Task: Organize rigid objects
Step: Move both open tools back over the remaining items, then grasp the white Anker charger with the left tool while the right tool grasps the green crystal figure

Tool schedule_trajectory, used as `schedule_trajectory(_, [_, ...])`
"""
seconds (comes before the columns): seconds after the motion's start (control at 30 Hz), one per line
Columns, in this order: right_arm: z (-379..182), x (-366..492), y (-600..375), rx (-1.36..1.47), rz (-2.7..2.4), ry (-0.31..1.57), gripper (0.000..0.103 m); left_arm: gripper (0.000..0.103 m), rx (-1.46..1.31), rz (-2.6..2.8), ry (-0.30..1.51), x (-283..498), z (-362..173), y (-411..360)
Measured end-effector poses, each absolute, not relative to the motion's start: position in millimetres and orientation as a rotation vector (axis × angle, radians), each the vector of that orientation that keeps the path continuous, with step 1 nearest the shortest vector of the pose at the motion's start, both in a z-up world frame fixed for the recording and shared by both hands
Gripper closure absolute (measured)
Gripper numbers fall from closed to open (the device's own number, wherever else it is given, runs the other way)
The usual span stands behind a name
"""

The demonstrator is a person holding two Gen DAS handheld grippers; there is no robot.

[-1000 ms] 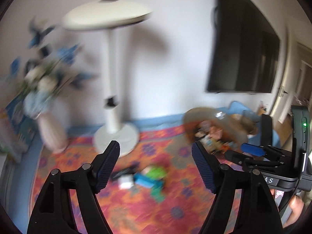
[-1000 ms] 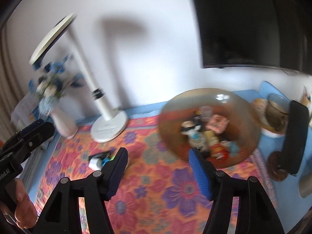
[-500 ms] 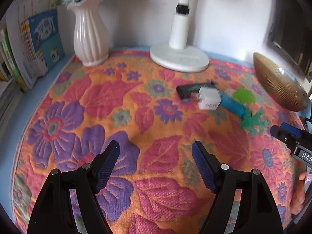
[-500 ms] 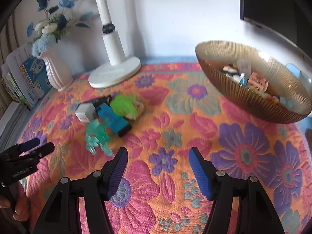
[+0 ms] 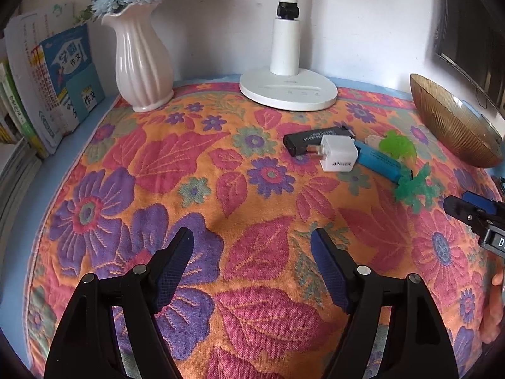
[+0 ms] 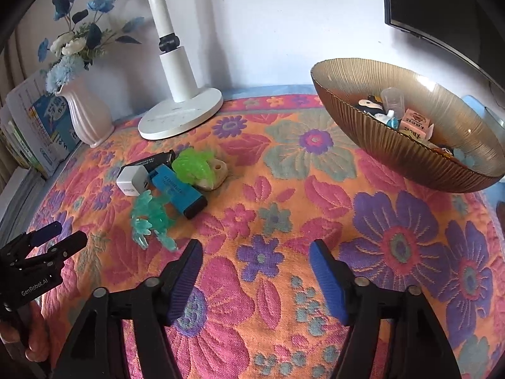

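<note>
Left wrist: left gripper apart, empty. Toy pile at 1 o'clock, white charger nearest, well apart.

Right wrist: right gripper opening, empty. Teal toy at 10 o'clock, near; blue marker running 10-to-4; bowl at 2 o'clock.

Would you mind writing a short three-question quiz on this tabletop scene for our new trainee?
1. True or false: the white charger already lies inside the ribbed bowl.
2. Multiple choice: what touches the blue marker at its capped end? A) the vase B) the teal toy C) the lamp base
3. Fill in: between the pads of the left gripper and the right gripper there is only the floral ____.

Key
1. False: it lies on the cloth among the loose items.
2. B
3. Cloth: neither gripper holds anything; the right gripper's jaws are opening.
</note>
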State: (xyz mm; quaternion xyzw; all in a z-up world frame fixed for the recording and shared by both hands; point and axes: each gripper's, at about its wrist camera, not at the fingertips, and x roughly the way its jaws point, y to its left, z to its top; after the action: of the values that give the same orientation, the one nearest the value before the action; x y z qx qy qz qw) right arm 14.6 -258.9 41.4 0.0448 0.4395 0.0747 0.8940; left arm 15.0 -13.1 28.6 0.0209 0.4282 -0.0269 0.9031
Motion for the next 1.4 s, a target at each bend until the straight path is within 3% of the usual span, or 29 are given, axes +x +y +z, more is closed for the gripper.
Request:
schedule_trajectory(0.13, [43.8, 8.0, -263.2, 0.149, 0.194, 0.974, 0.030, 0.028, 0.018, -0.098, 0.955, 11.9, 36.3, -12.0])
schedule_trajectory(0.3, [66.4, 8.6, -233.3, 0.042, 0.292, 1.027, 0.026, 0.028, 0.041, -0.138, 0.884, 18.3, 71.7, -33.9])
schedule_trajectory(0.47, [66.5, 20.5, -201.9, -0.093, 0.292, 0.950, 0.023, 0.028, 0.137, -0.124, 0.888, 57.7, 57.0, -65.9])
schedule_trajectory(0.73, [42.9, 44.0, -192.9, -0.023, 0.343, 0.943, 0.023, 0.027, 0.162, -0.138, 0.883, 90.5, 38.5, -80.1])
schedule_trajectory(0.8, [42.3, 46.7, -189.9, -0.004, 0.346, 0.938, 0.028, 0.027, 0.138, -0.143, 0.890, 89.4, 39.3, -73.4])
schedule_trajectory(0.93, [39.0, 47.5, -193.8, 0.037, 0.356, 0.929, 0.050, 0.027, 0.151, -0.072, 0.902, 80.9, 34.7, -45.3])
schedule_trajectory(1.03, [39.6, 47.7, -207.8, 0.117, 0.357, 0.914, 0.057, 0.028, 0.097, 0.029, 0.932, 79.0, 30.0, -7.1])
schedule_trajectory(1.17, [40.8, 47.5, -215.7, 0.167, 0.361, 0.895, 0.058, 0.030, 0.010, -0.037, 0.928, 74.4, 38.2, 6.9])
schedule_trajectory(1.4, [38.6, 47.5, -211.3, 0.145, 0.375, 0.912, 0.058, 0.029, 0.077, -0.256, 0.909, 86.5, 43.6, -53.1])
